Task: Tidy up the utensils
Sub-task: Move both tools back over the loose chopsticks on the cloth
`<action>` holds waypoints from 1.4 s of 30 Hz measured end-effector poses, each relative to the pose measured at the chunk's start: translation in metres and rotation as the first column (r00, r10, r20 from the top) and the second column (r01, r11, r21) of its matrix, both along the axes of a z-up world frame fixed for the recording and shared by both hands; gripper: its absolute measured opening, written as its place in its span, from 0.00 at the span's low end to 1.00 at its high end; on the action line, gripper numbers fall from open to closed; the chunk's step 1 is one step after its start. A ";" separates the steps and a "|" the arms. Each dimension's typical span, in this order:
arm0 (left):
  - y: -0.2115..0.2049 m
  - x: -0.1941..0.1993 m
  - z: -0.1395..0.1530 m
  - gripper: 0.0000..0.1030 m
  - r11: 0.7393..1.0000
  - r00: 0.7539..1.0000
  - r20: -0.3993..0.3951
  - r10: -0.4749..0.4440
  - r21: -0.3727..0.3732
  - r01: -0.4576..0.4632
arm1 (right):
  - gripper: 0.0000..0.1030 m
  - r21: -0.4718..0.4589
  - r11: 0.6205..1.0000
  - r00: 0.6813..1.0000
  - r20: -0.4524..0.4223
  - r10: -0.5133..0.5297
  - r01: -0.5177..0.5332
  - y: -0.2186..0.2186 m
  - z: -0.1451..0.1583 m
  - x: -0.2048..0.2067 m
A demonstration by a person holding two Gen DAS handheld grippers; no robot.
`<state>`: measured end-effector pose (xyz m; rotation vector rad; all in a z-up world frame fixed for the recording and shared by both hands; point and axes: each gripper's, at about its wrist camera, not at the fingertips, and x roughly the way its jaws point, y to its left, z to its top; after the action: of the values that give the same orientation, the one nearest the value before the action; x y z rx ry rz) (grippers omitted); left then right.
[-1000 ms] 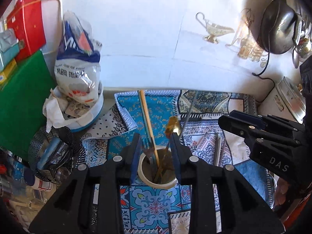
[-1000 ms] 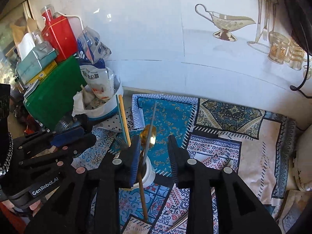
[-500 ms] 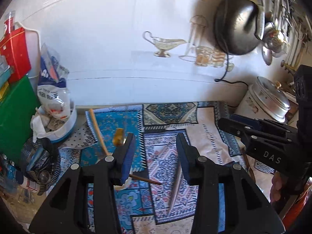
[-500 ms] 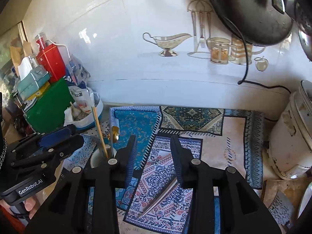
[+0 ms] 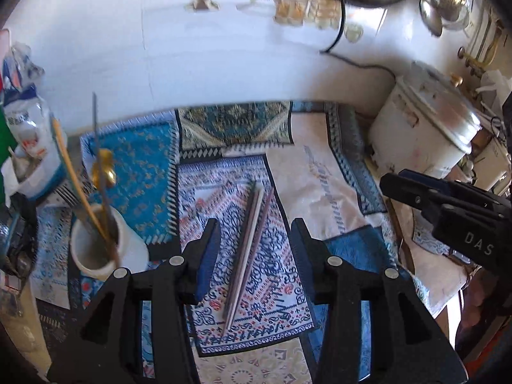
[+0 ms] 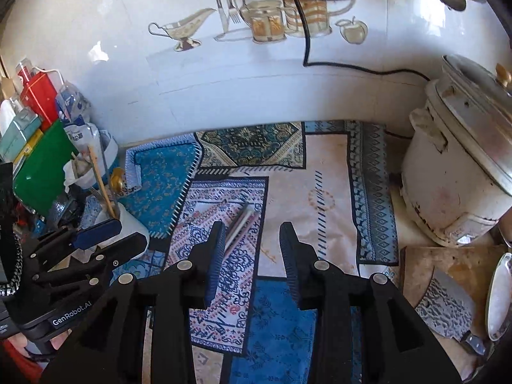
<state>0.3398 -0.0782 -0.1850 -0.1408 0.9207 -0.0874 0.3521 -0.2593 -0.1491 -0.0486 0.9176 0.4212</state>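
A white utensil cup point(image 5: 96, 249) stands at the left on the patterned mat and holds a gold spoon point(image 5: 104, 168), a fork, a knife and a wooden chopstick. It also shows in the right wrist view point(image 6: 128, 224). A pair of chopsticks point(image 5: 248, 243) lies loose on the mat, also seen in the right wrist view point(image 6: 241, 224). My left gripper point(image 5: 252, 249) is open and empty, hovering over the loose chopsticks. My right gripper point(image 6: 251, 249) is open and empty, just right of them.
A white rice cooker point(image 6: 460, 166) stands at the right by the wall. A green board point(image 6: 38, 166), a red carton point(image 6: 38, 92) and a bag in a bowl point(image 5: 28, 147) crowd the left. A cleaver point(image 6: 448, 307) lies at the lower right.
Both grippers have swung right, away from the cup, and their jaws have opened wider. The loose chopsticks now lie between the left gripper's fingers in view.
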 end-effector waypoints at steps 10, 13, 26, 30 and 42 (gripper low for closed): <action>-0.006 0.032 -0.091 0.43 0.999 0.982 -0.186 -0.002 0.041 0.010 | 0.31 -0.021 0.999 0.986 -0.165 -0.029 0.026 -0.011 -0.064 0.017; 0.001 0.043 -0.113 0.39 0.999 0.975 -0.220 0.005 0.046 0.005 | 0.31 -0.029 0.999 0.977 -0.213 -0.027 0.021 -0.005 -0.085 0.022; 0.004 0.082 -0.142 0.15 0.995 0.957 -0.276 -0.086 0.018 0.095 | 0.31 0.009 0.999 0.944 -0.329 -0.027 0.031 0.018 -0.128 0.040; 0.007 0.087 -0.143 0.03 0.994 0.954 -0.279 -0.111 -0.014 0.111 | 0.31 0.021 0.999 0.936 -0.351 -0.036 0.046 0.024 -0.137 0.043; 0.036 0.045 -0.147 0.03 0.988 0.925 -0.349 -0.151 -0.093 0.127 | 0.31 0.008 1.000 0.931 -0.364 -0.010 0.013 0.073 -0.157 0.042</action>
<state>0.3846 -0.0422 -0.3318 -0.1575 1.2905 -0.2316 0.3942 -0.1866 -0.3059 0.0461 1.2814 0.4315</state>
